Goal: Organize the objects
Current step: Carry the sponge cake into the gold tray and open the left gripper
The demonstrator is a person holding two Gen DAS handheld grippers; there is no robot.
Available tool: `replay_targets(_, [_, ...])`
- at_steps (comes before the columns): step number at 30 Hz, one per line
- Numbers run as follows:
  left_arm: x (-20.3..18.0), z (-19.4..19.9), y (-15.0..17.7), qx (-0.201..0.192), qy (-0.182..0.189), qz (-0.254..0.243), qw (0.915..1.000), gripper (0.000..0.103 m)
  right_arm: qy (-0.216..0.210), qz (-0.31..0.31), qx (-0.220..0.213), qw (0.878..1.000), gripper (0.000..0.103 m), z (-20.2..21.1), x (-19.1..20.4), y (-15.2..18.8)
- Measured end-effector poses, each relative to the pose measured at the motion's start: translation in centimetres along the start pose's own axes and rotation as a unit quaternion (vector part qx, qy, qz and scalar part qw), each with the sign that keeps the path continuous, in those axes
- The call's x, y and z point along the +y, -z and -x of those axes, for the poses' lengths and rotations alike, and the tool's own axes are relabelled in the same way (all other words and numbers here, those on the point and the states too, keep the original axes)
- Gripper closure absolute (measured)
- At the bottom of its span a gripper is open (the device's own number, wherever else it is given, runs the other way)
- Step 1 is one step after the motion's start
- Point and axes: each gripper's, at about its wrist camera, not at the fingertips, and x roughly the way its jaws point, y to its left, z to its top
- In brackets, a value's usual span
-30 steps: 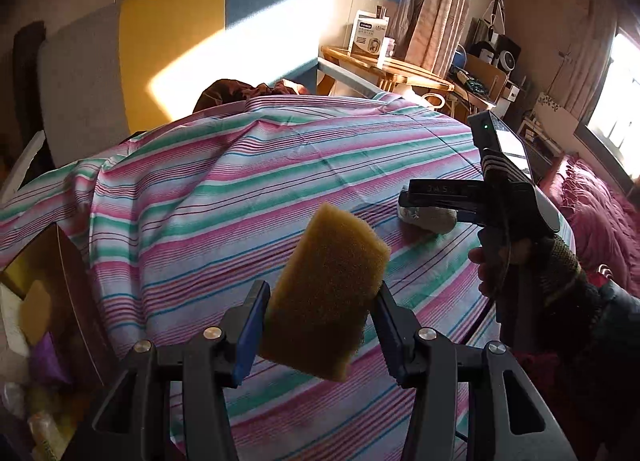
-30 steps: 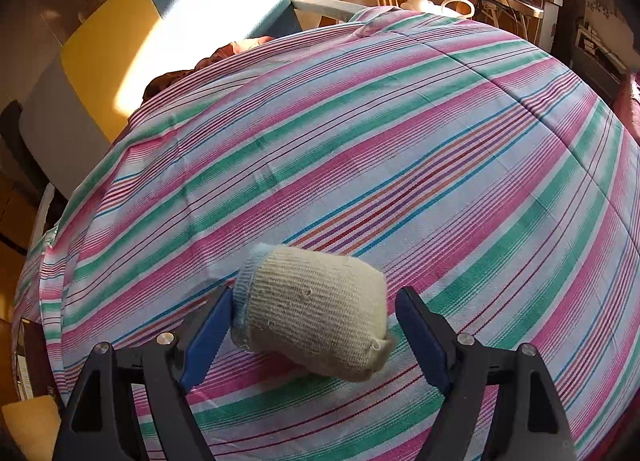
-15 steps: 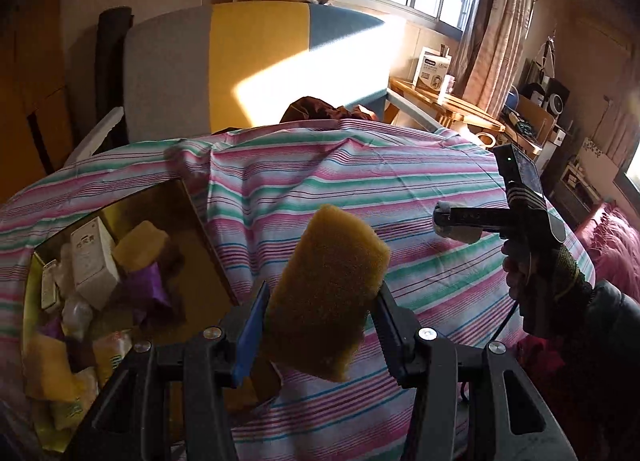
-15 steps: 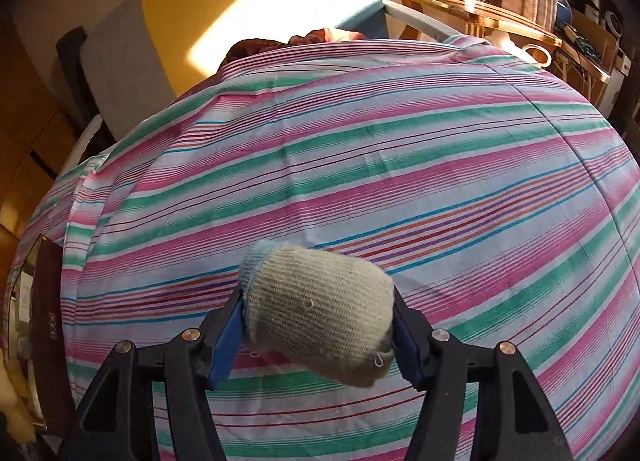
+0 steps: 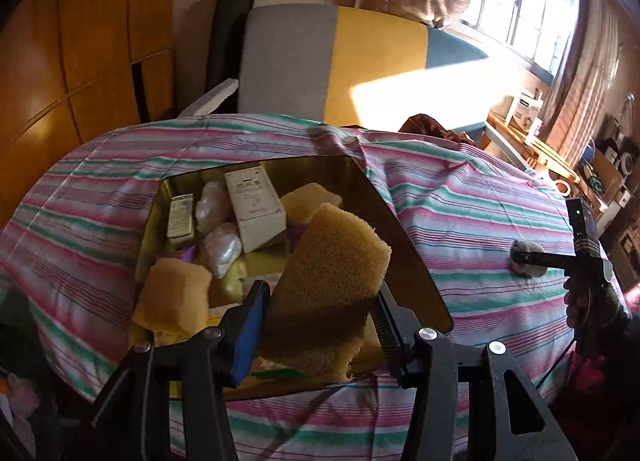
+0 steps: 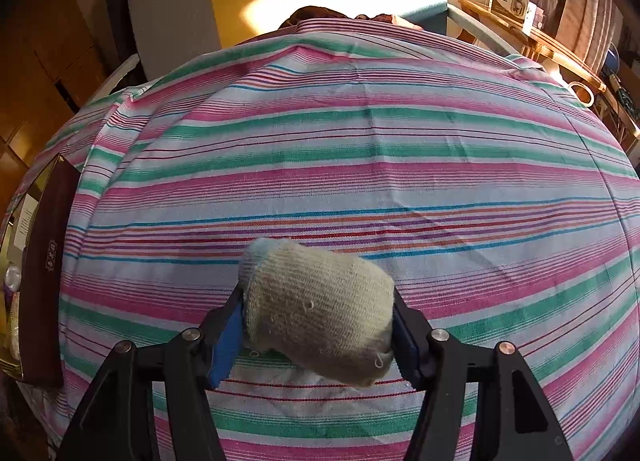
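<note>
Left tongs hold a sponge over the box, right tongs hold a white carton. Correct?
Not quite. The right tongs grip a rolled knit sock, not a carton, as the right wrist view shows. The left tongs do hold the sponge over the box.

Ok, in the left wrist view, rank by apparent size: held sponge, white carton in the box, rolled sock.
1. Held sponge, though it is nearest the camera, which inflates it.
2. White carton.
3. Rolled sock, smallest, but farthest away and partly hidden by the right gripper.

Tan sponge (image 5: 328, 289) tilted above the full box (image 5: 400, 217); rolled cream sock (image 6: 316, 301) seemingly lifted.
</note>
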Motion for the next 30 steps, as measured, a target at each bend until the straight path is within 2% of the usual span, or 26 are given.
replay_targets(3, [3.1, 0.8, 0.5, -0.004, -0.020, 0.031, 0.9993, 0.051, 0.000, 0.000, 0.003, 1.000, 0.039, -0.1, -0.1, 0.1])
replay_targets(9, [7.2, 1.3, 1.3, -0.002, -0.022, 0.094, 0.9953, 0.051, -0.017, -0.018, 0.010, 1.000, 0.039, -0.3, -0.8, 0.1])
replay_targets(20, [3.7, -2.1, -0.2, 0.014, -0.020, 0.051, 0.9984, 0.051, -0.013, -0.004, 0.012, 1.000, 0.037, -0.6, -0.3, 0.1])
replay_targets(25, [3.0, -4.5, -1.6, 0.030, -0.017, 0.060, 0.9976, 0.051, -0.005, 0.010, 0.011, 1.000, 0.037, -0.7, 0.0, 0.1])
replay_targets(28, [3.3, -6.2, -2.4, 0.050, 0.001, 0.090, 0.9947, 0.051, -0.003, 0.016, 0.011, 1.000, 0.037, -0.8, 0.1, 0.0])
replay_targets(30, [3.4, -7.4, -2.8, 0.062, -0.005, 0.096, 0.9934, 0.051, -0.002, 0.020, 0.010, 1.000, 0.037, -0.8, 0.2, 0.0])
